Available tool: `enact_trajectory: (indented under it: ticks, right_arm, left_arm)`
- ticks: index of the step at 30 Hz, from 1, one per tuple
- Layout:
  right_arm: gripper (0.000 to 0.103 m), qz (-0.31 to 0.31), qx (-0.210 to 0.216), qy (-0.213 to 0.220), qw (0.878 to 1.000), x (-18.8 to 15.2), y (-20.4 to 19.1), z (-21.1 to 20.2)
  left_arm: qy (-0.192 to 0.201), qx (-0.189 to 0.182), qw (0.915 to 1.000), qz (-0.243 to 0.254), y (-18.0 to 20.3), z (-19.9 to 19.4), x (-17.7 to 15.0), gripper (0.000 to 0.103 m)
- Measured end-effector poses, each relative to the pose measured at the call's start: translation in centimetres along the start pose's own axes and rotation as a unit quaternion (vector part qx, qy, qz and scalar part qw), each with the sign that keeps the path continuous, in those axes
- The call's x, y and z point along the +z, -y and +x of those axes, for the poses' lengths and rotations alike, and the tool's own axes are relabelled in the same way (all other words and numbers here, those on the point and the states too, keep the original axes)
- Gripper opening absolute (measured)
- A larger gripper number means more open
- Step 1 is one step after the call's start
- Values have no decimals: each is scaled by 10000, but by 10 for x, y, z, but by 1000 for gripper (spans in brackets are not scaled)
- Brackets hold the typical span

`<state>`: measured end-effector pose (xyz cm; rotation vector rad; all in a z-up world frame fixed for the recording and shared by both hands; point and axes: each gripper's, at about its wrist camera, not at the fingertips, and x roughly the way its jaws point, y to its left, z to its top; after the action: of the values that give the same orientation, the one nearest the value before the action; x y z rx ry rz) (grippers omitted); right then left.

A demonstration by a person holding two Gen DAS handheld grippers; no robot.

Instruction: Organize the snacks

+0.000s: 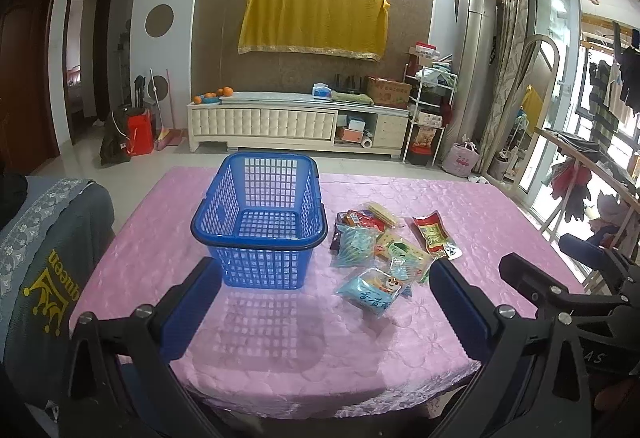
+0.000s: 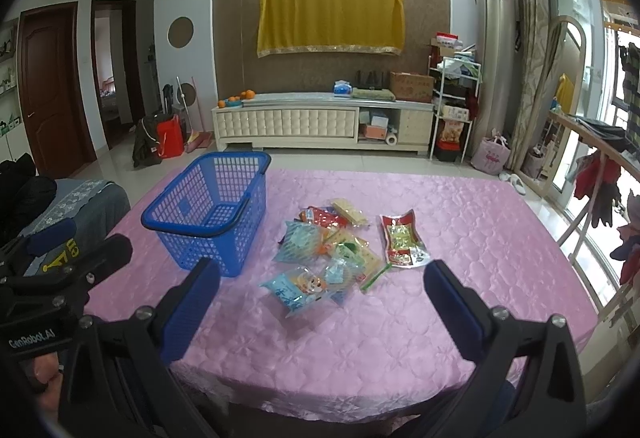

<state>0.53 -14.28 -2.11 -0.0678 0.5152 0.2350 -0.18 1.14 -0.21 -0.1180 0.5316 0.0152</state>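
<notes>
Both claws hang above the near edge of the tabletop (image 1: 460, 206) with nothing between their fingers: the left claw (image 1: 320, 302) is spread wide, its blue pads framing the basket and the nearest packets, and the right claw (image 2: 320, 298) is spread just as wide, framing the snack pile. A pink quilted cloth covers the tabletop. On it stands the blue basket (image 1: 260, 222), upright with its mesh floor bare and its dark handle folded down along the rim; in the right wrist view it sits to the left of the snacks (image 2: 332, 250). These lie in a loose heap just beside the basket, overlapping one another: light blue packets nearest the claws, green and yellow ones in the middle, red ones at the far side. One red and white packet (image 2: 402, 240) lies flat, slightly apart to the right of the heap.
</notes>
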Motion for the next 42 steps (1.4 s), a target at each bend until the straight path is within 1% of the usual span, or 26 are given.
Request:
enact_trajectory:
  ticks: [21,27,34,36,38,40,42]
  right_arm:
    - [103,24,14,-60,10000,0,1,0]
    - [103,71,-5,-92,9999,4,13,4]
    - [103,156,-17,-190,9997,14,40,23]
    - [103,209,-34,-269,9994,17,52,31]
    - [103,300,-15,-351,9989,18,64,39]
    - [103,360,-10,-424,9985,18,77,48]
    - [103,386,-25,-555,9977,16,88,61]
  left_arm:
    - [-81,-83,9999,-35,4,1,1,103]
    - [-159,-128,9998,74,14,11,9,103]
    - [-439,-187,9985,276,36,44,19,103]
    - [-611,-408,9969,283,44,59,23,103]
    - [-722,-500,9956,325,52,72,26,103]
    - [-775,-433,9948,508,62,84,27,103]
    - [-943,-426,9925,655,73,102,26,103]
